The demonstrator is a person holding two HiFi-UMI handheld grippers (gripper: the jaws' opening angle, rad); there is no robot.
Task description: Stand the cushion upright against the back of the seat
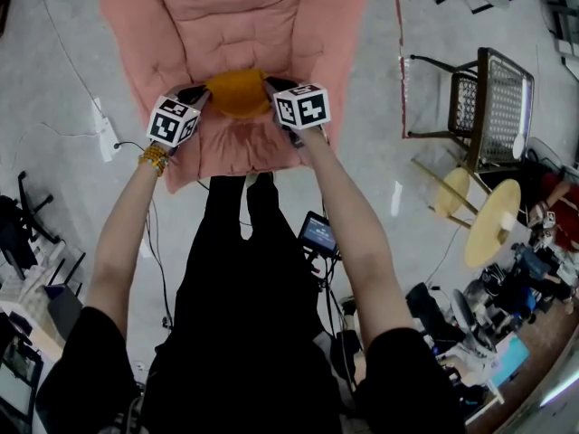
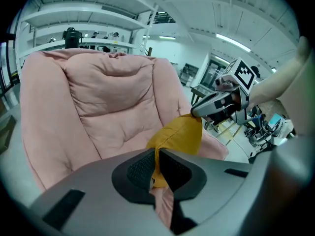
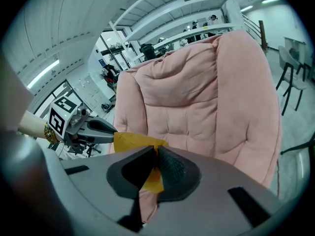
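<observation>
Mustard cushion [image 1: 237,93] is held over the pink armchair [image 1: 181,25] seat. The left gripper [image 1: 201,94] and the right gripper [image 1: 271,85] each clamp one corner.

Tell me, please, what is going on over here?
A person is standing in front of a pink padded armchair and holding a mustard-yellow fabric cushion with two hand-held grippers. The left gripper is shut on one end of the cushion and the right gripper on the other. The cushion hangs between them over the front of the seat and is not yet standing against the backrest.
</observation>
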